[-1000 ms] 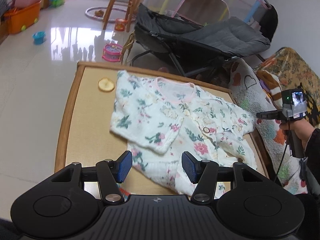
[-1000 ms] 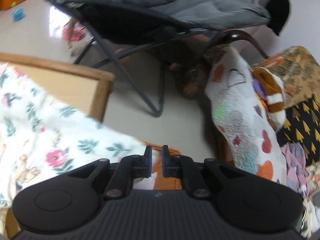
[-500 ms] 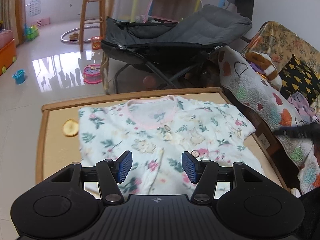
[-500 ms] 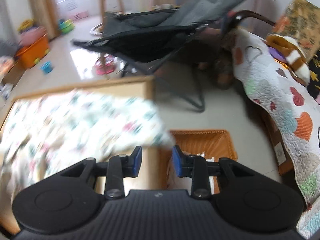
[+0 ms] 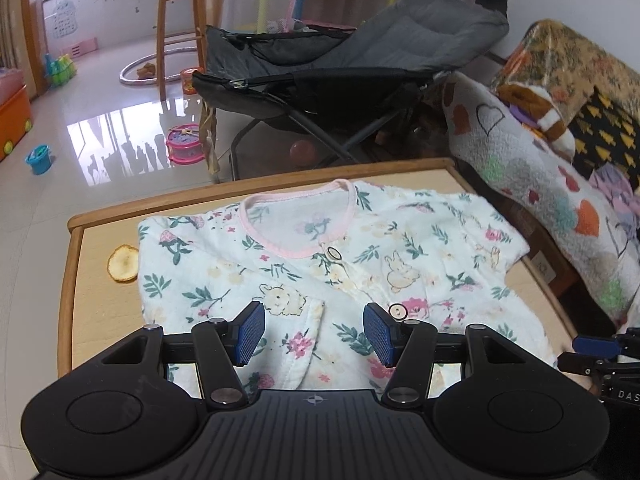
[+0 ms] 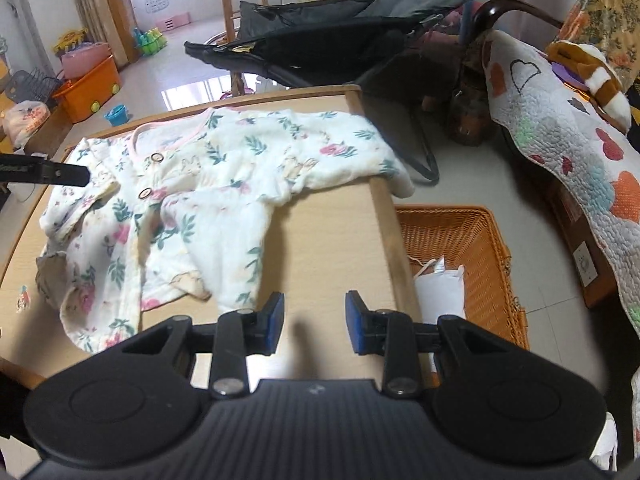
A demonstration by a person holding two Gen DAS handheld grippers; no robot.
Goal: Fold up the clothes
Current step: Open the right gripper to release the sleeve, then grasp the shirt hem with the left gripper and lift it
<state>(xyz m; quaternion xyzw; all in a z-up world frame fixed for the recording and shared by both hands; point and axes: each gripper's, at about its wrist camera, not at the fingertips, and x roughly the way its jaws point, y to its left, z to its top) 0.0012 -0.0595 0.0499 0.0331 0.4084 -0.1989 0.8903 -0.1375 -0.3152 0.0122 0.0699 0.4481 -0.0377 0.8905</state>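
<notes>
Floral baby garment (image 5: 320, 264): now spread front-up across the table (image 5: 92, 292), pink neckline toward the far edge, both sleeves out.

Left wrist view:
- A second ago the garment lay skewed, with its left sleeve doubled over the chest. Now it sits square to the far edge and looks flatter.
- Left sleeve end reaches toward the left edge, near a small round yellow slice (image 5: 123, 263) on the table. Right sleeve runs out to the right edge.
- Left gripper (image 5: 314, 334) hovers over the lower chest, jaws spread wide with nothing between them. Same gap in all three frames, so it did none of the pulling.
- Lower half of the garment is hidden under the gripper body.

Right wrist view:
- Right gripper (image 6: 315, 322) had its jaws pressed nearly together at the right sleeve edge a second ago. Now they are spread and empty, backed off over bare table near the right edge.
- Right sleeve tip droops just over the table's right edge. Legs lie bunched and wrinkled toward the near edge (not flat yet).
- Orange wicker basket (image 6: 480, 248) stands on the floor just off the right edge, holding something white.

Judgement: the sleeve was tugged out and let go, so this reads as a lay-flat pass. No fold shows in the garment. Legs likely need smoothing before a clean fold holds.
</notes>
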